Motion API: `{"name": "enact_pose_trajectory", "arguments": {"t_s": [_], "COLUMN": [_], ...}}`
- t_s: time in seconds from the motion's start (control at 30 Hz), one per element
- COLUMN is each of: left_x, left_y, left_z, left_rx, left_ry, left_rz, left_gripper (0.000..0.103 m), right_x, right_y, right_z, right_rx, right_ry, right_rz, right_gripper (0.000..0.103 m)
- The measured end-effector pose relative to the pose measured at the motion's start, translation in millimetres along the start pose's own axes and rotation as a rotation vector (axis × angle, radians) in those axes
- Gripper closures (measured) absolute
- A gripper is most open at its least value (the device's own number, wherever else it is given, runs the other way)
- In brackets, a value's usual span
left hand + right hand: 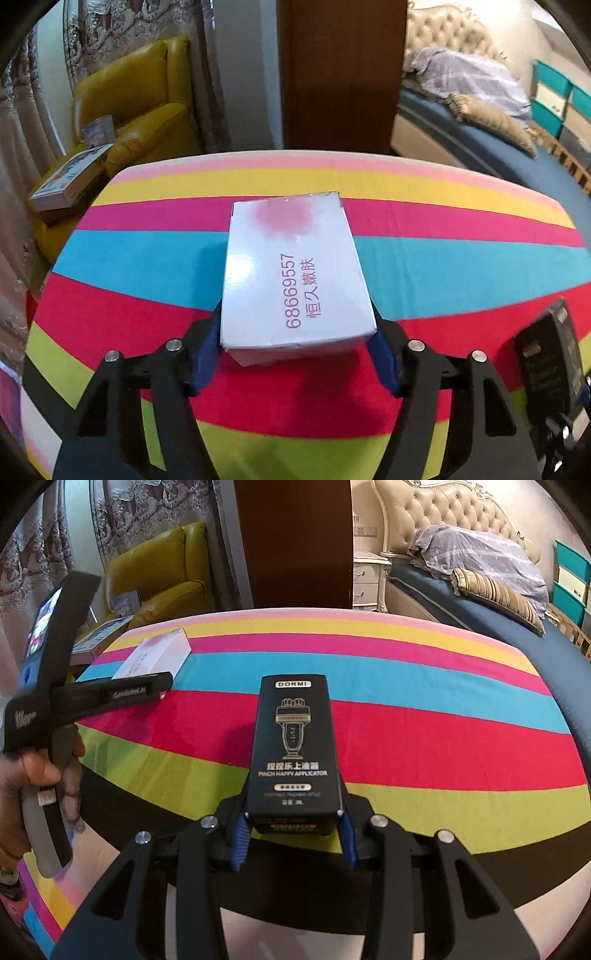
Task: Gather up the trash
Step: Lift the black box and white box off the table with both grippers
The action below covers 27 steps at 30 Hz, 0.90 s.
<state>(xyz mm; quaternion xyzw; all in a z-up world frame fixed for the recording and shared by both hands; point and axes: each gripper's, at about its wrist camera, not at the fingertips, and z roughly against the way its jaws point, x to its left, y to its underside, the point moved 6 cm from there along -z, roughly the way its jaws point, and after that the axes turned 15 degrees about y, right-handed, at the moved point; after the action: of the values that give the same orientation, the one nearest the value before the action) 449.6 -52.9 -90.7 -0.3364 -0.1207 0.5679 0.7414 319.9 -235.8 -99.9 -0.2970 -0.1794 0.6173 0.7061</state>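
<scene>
— On a striped tabletop (461, 229), where do the boxes lie?

— Left gripper (297, 356) clamps the near end of a white box (293, 273), its long axis running away from the camera. Right gripper (293, 836) is closed on a black box (293, 746), likewise pointing away.

— Anything unclear?

— Both near ends hide the blue pads (205, 354); the white box's far print is blurred.

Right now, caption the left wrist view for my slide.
Left claw clamps white box over striped table.
</scene>
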Motion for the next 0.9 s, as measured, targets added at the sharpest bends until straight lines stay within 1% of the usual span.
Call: {"name": "enact_pose_trajectory", "arguments": {"t_s": [0.03,0.1,0.17,0.27,0.43,0.63,0.9], "left_x": [-0.7,-4.9,-10.0,-15.6,-14.1,-14.2,-8.7], "left_y": [3.9,9.7,18.2,39.4,76.7,131.3,195.1], "left_z": [4.4,17.1,28.6,52.3,86.1,133.4,193.7], "left_rx": [-0.011,-0.049,-0.068,-0.092,-0.102,-0.132,-0.202], "left_ry": [0.013,0.017,0.024,0.030,0.048,0.033,0.047], "left_rz": [-0.004,-0.028,-0.049,-0.076,-0.052,-0.100,-0.053], "left_gripper": [0.040,0.040,0.040,0.040,0.040,0.039,0.039], "right_x": [0.1,-0.9,-1.3,1.0,3.4,20.1,48.7], "right_y": [0.4,0.3,0.1,-0.8,6.0,35.7,72.5], "right_z": [0.0,-0.4,-0.3,0.1,8.5,40.5,82.6], "right_rx": [0.000,0.003,0.004,0.003,-0.007,-0.028,-0.068], "right_ry": [-0.001,-0.006,-0.008,-0.003,-0.033,-0.102,-0.140], "right_rz": [0.000,-0.006,-0.011,-0.008,-0.012,0.007,0.071], "right_gripper": [0.065,0.065,0.065,0.065,0.065,0.065,0.065]}}
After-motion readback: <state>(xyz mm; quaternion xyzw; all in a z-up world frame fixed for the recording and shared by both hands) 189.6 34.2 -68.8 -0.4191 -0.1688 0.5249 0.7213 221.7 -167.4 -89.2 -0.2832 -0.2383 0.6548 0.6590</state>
